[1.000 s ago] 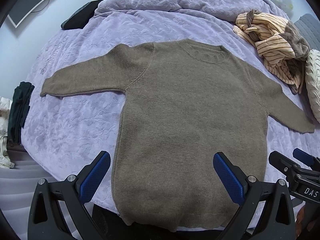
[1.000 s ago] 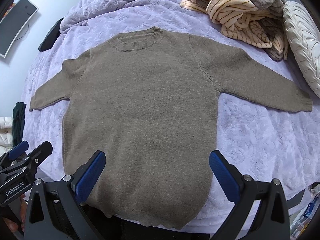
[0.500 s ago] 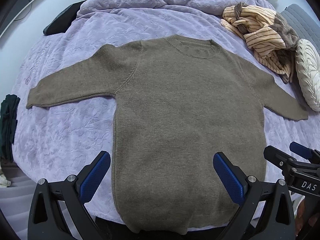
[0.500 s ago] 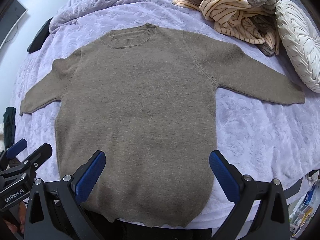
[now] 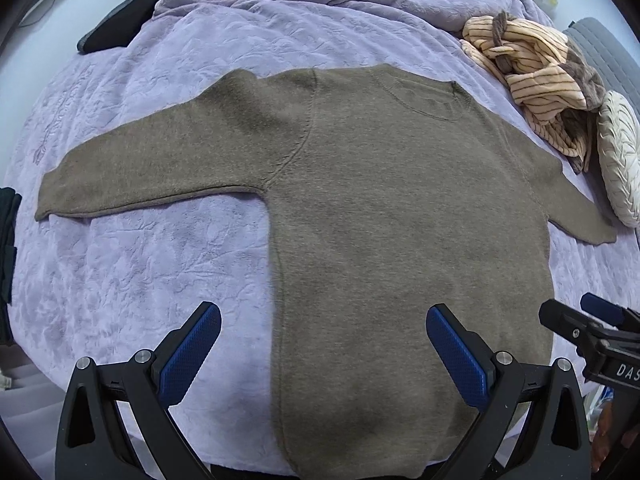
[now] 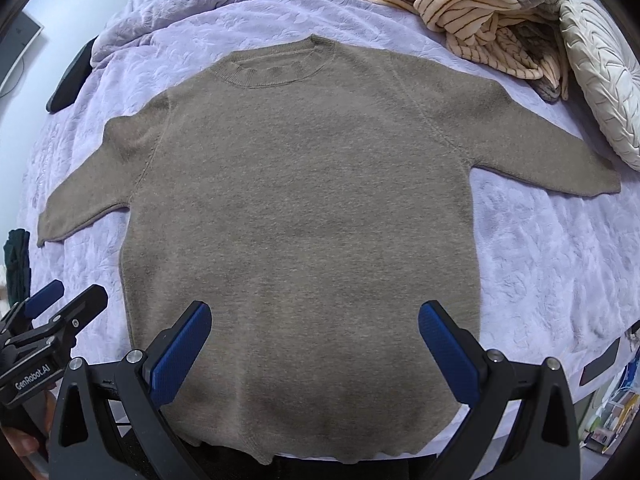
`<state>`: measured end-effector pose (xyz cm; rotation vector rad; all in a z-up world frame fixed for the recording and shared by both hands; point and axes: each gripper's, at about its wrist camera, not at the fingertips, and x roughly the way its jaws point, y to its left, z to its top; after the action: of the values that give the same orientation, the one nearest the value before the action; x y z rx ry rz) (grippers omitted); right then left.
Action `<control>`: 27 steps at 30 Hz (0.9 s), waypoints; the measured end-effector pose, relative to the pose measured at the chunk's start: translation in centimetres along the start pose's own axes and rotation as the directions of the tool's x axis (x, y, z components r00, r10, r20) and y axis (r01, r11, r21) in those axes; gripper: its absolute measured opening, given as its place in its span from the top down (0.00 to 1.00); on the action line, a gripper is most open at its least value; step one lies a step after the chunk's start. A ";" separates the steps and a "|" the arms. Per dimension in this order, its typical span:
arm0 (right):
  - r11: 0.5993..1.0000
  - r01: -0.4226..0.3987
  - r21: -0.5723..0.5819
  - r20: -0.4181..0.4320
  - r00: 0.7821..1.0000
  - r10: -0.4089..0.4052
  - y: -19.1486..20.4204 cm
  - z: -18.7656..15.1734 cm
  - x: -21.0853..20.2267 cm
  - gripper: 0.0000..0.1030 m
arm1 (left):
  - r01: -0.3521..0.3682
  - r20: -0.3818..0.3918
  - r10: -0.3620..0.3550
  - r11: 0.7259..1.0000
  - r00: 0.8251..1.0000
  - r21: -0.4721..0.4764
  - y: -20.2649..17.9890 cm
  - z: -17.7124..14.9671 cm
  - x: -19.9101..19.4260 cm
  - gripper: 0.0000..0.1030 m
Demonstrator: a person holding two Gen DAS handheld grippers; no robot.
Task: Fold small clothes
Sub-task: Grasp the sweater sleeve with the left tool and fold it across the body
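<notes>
- A brown sweater (image 5: 400,240) (image 6: 300,208) lies flat on a bed with a purple blanket (image 5: 140,272) (image 6: 560,260).
- The sweater is spread out, with both sleeves stretched out to the sides.
- Its round neck points to the far side of the bed. Its bottom edge is on the near side, close to the tongs.
- The left tongs (image 5: 323,350) are wide open and hold nothing. They hang over the bottom left part of the sweater.
- One blue pad of the left tongs is over the purple blanket, and the other is over the sweater.
- The right tongs (image 6: 315,346) are wide open too, and hold nothing. They hang over the bottom part of the sweater.
- Both blue pads of the right tongs are over the sweater.
- I cannot tell if any pad touches the cloth.
- In the left view, the right tongs show at the right edge. In the right view, the left tongs show at the left edge.
- A pile of striped clothes (image 5: 536,80) (image 6: 480,12) sits on the far right of the bed, near the right sleeve.
- A white round pillow (image 5: 620,156) (image 6: 600,72) lies just beside the striped pile, near the end of the right sleeve.
- A black flat thing (image 5: 116,28) (image 6: 68,80) lies at the far left edge of the bed.
- The blanket is bunched up along the far side.
</notes>
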<state>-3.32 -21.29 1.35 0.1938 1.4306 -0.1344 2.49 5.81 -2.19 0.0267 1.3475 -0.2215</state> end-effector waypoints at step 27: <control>0.985 -0.083 -0.153 -0.146 0.987 0.060 13.8 -2.0 5.9 0.00 | 0.339 0.281 -0.203 0.700 0.938 -0.629 31.9 3.2 10.0 0.00</control>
<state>-1.59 -7.20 -4.04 0.1253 1.5659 0.0541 13.21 35.15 -14.56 -0.8020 1.1656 0.0291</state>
